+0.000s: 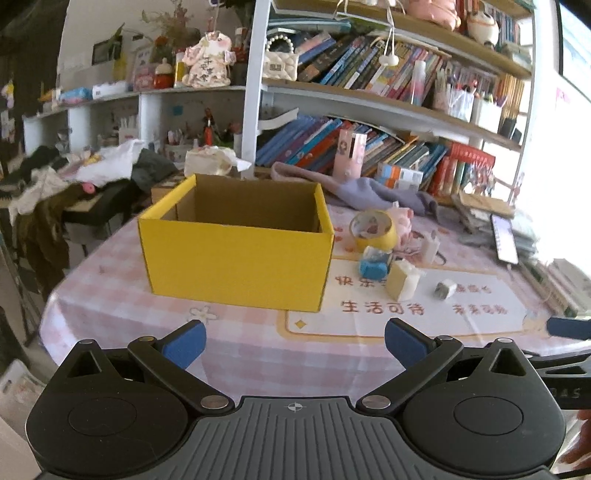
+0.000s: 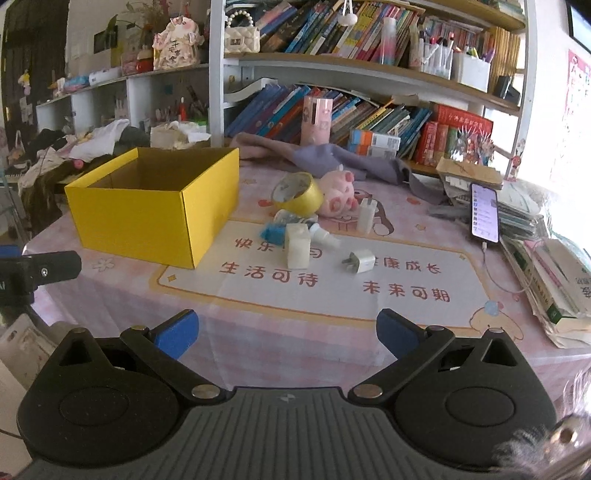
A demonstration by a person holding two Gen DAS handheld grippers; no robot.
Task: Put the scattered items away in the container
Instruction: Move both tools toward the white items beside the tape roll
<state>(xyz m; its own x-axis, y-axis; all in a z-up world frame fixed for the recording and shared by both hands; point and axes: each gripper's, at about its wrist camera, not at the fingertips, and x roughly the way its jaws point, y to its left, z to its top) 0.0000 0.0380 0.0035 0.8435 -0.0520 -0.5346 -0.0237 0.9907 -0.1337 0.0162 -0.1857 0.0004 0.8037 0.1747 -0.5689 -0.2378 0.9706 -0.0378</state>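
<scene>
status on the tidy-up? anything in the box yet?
Done: nothing; what shows of the yellow box inside is empty. In hand: nothing; left gripper and right gripper are open. Left: tape roll, pink plush, two chargers, the other small items.

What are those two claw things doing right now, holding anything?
Left gripper: open wide, holding nothing.
Right gripper: open wide, holding nothing.

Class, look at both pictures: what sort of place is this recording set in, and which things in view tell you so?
Most likely a home study or a child's room. Crowded bookshelves line the wall, a pink cartoon tablecloth covers the table, and a pink plush toy lies among the scattered items beside the yellow box.
</scene>
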